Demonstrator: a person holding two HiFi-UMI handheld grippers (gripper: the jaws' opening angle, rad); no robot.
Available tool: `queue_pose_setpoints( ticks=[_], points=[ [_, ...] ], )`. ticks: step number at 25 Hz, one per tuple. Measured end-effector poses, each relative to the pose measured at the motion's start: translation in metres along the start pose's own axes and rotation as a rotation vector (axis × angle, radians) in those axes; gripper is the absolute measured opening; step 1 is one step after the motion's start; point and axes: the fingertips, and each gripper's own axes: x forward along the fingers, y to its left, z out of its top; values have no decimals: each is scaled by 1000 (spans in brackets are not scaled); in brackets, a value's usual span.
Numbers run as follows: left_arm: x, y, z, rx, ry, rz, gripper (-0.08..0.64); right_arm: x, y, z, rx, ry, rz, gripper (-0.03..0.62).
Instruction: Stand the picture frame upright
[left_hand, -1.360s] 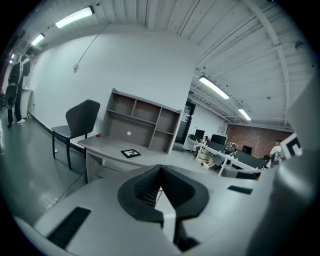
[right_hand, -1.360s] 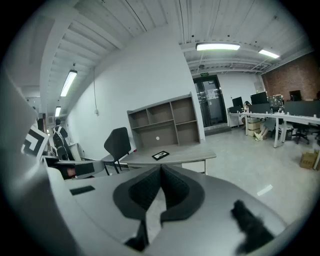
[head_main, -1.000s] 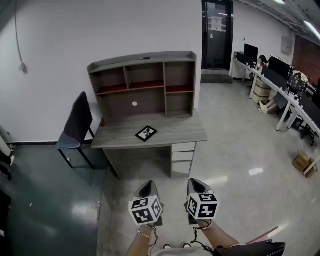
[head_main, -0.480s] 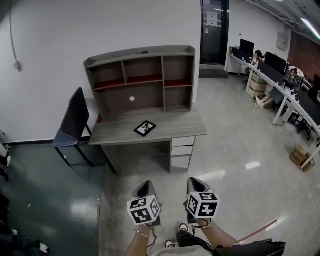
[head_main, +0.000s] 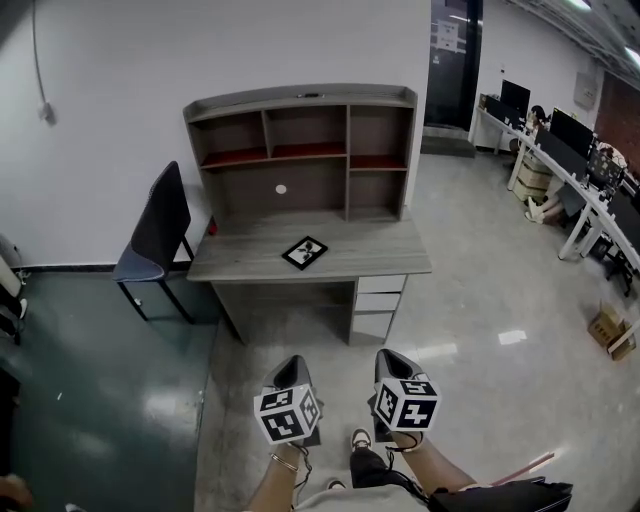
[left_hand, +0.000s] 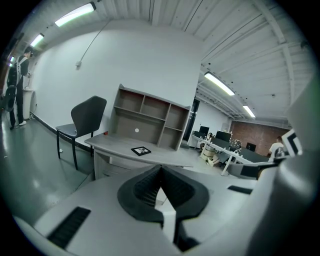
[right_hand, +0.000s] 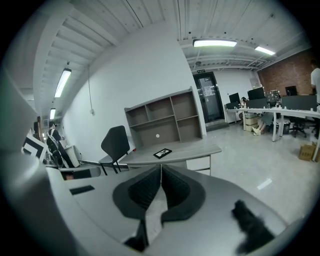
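— Grippers carried low, well short of the desk (head_main: 380, 262): why are the left gripper (head_main: 292, 368) and right gripper (head_main: 392, 360) both pressed together on nothing?
— Nothing is within reach yet, I'd judge. The person stands on the polished floor (head_main: 480, 330) in front of the desk. The picture frame (head_main: 305, 252) lies flat near the middle of the desk's grey top, below the hutch shelves (head_main: 300, 150).
— And around it?
— Dark chair (head_main: 160, 235) left of the desk, white wall (head_main: 110, 90) behind, office workstations (head_main: 580, 170) far to its right.

Picture frame (head_main: 305, 252) lies flat — on the desk (head_main: 375, 258).
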Motion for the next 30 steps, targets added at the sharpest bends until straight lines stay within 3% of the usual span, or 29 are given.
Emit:
queue_pose_setpoints(
  ticks=[30],
  points=[
    [209, 1, 86, 7, 1, 77, 5, 195, -87, 100, -6, 46, 43, 32]
  ],
)
